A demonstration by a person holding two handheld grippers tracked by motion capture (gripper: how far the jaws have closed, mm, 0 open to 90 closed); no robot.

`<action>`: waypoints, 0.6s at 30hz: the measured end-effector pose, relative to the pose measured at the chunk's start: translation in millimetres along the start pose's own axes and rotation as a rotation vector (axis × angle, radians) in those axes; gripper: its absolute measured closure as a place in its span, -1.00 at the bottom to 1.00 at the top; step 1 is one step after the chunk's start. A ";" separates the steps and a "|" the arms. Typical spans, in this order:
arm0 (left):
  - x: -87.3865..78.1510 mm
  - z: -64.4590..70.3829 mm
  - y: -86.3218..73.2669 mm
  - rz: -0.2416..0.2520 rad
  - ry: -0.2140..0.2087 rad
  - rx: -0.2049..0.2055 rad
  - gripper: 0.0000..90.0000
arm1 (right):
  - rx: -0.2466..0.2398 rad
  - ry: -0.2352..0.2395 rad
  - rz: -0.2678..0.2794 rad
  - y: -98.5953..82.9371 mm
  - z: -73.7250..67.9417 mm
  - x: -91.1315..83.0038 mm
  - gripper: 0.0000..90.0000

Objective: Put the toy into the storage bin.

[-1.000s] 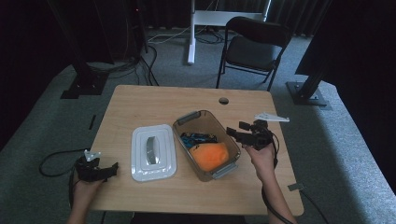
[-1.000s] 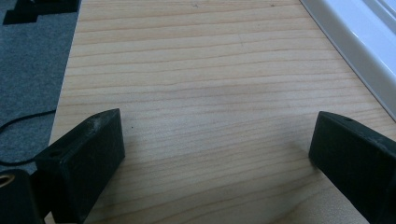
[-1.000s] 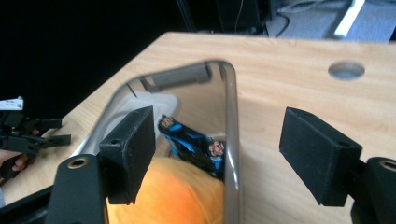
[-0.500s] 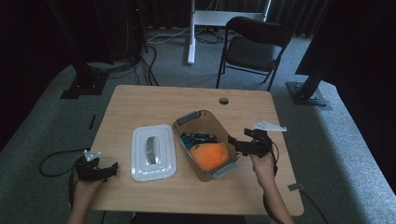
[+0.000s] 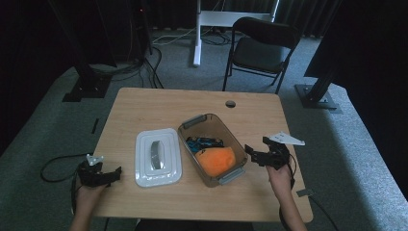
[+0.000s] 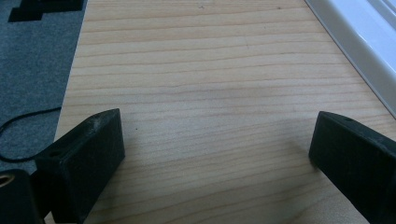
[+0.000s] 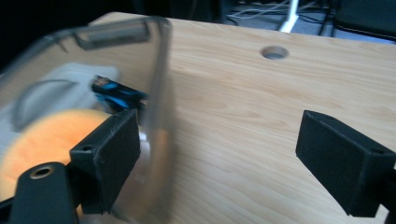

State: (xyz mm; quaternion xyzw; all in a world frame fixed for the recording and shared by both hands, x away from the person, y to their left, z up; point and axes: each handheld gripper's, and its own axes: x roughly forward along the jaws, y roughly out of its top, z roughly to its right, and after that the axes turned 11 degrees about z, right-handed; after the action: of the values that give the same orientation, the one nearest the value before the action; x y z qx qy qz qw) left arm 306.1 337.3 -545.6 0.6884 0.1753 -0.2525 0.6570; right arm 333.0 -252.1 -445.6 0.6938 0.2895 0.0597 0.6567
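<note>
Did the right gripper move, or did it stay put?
Yes. The right gripper has come back toward the person and down beside the clear bin, away from the hole in the table.

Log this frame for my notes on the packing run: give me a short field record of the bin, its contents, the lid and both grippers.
bin: clear plastic bin, open, mid-table
contents: orange plush item and a blue-black item
lid: white lid, flat on the table, left of the bin
left gripper: left gripper open, empty, beside the lid
right gripper: right gripper open, empty, at the bin's right wall
</note>
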 end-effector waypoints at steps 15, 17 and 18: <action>-11.7 33.3 19.1 -0.028 -0.051 0.034 -0.91 | 0.056 -0.122 -0.057 -41.9 44.3 -13.1 -0.71; -13.0 41.0 22.9 -0.022 -0.069 0.043 -0.91 | 0.060 -0.132 -0.059 -47.1 48.2 -14.0 -0.71; -13.4 44.9 24.8 -0.022 -0.073 0.048 -0.91 | 0.060 -0.144 -0.064 -49.3 49.7 -14.1 -0.71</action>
State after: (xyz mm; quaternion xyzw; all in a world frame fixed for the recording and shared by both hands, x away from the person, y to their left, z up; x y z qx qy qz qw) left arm 304.2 292.0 -518.1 0.6922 0.1527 -0.2886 0.6436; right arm 328.4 -303.9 -494.5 0.7060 0.2653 -0.0200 0.6563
